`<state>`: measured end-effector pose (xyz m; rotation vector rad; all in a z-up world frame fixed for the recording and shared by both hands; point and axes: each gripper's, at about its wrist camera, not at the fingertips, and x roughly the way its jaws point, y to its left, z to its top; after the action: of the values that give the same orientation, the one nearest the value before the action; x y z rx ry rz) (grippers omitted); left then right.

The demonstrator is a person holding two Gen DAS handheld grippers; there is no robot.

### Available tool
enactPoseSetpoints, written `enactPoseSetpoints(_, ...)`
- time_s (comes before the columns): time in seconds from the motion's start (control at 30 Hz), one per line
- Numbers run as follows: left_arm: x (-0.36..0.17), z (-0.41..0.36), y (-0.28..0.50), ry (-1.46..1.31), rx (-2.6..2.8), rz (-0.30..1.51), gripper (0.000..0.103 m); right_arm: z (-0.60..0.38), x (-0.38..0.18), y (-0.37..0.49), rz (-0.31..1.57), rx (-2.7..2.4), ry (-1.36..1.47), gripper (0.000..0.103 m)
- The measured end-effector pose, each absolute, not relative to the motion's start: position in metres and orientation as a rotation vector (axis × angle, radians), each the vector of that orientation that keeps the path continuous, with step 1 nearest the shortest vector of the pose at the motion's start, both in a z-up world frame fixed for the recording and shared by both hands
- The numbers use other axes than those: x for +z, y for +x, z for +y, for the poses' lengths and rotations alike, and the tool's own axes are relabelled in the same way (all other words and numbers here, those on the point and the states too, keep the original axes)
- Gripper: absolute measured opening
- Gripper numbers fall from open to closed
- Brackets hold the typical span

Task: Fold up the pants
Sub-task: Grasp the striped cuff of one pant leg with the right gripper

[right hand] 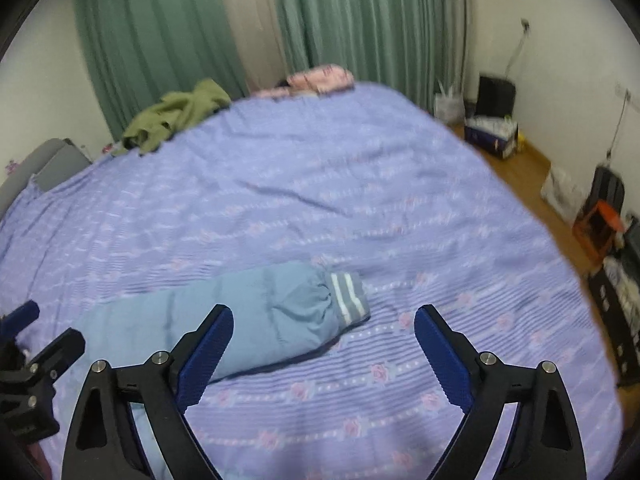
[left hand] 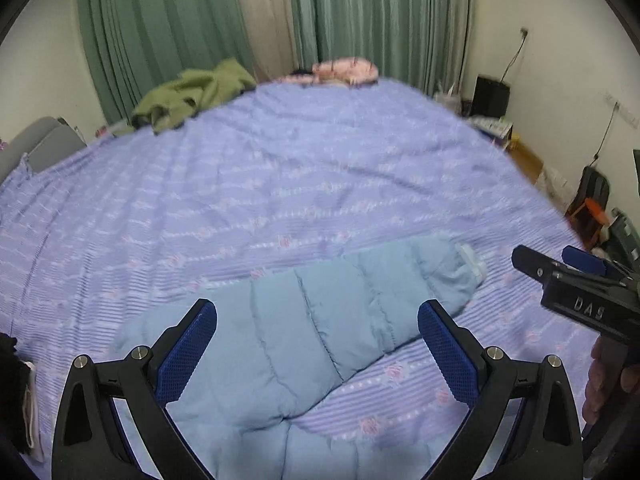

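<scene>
Left gripper [left hand: 317,334]: jaws wide apart, nothing clamped, above the pants.
Right gripper [right hand: 324,342]: jaws wide apart, holding nothing.
Pants [left hand: 312,320]: pale blue, quilted, flat on the bed [left hand: 280,184]; striped cuff [right hand: 348,296] just ahead of right gripper.

One marking is legible: raised letters "DAS" on the side of the black plastic body of my right gripper [left hand: 560,266], seen from my left wrist camera at about four o'clock. The printing on the dark blue cardboard box [right hand: 494,136] on the floor at two o'clock is too blurred to read.
</scene>
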<state>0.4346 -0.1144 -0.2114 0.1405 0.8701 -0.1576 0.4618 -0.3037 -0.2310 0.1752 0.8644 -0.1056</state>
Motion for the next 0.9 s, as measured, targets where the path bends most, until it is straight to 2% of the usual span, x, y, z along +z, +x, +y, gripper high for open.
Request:
enactPoseSetpoints(0.2, -0.253, -0.118, 0.455, 0.102, -0.136, 0.955, 0.102, -0.334, -0.307, 0.509, 1.0, -0.111, 0.388, 0.075)
enactPoseSetpoints(0.3, -0.265, -0.118, 0.456, 0.1, -0.13, 0.978, 0.102, -0.346, -0.338, 0.526, 1.049, -0.123, 0.497, 0.071)
enactPoseSetpoints(0.4, -0.272, -0.117, 0.454, 0.108, -0.129, 0.99, 0.102, -0.349, -0.366, 0.537, 1.121, -0.148, 0.568, 0.063)
enactPoseSetpoints(0.47, -0.274, -0.118, 0.454, 0.111, -0.131, 0.996, 0.102, -0.344, -0.37, 0.538, 1.118, -0.152, 0.552, 0.052)
enactPoseSetpoints(0.53, -0.275, -0.117, 0.455, 0.106, -0.134, 0.996, 0.102, -0.337, -0.363, 0.538, 1.098, -0.112, 0.514, 0.029)
enactPoseSetpoints(0.7, -0.275, -0.117, 0.453, 0.113, -0.133, 0.985, 0.102, -0.314, -0.318, 0.525, 0.965, -0.18, 0.233, 0.025)
enactPoseSetpoints(0.77, -0.277, -0.117, 0.451, 0.13, -0.124, 0.991, 0.102, -0.307, -0.316, 0.528, 0.951, -0.203, 0.154, 0.031)
enactPoseSetpoints(0.8, -0.277, -0.117, 0.449, 0.14, -0.118, 0.994, 0.102, -0.307, -0.319, 0.532, 0.97, -0.211, 0.125, 0.04)
enactPoseSetpoints(0.83, -0.277, -0.116, 0.447, 0.146, -0.114, 0.993, 0.102, -0.305, -0.323, 0.535, 1.016, -0.226, 0.091, 0.043)
enactPoseSetpoints(0.9, -0.272, -0.11, 0.44, 0.152, -0.104, 0.982, 0.102, -0.312, -0.317, 0.522, 1.01, -0.228, 0.098, 0.046)
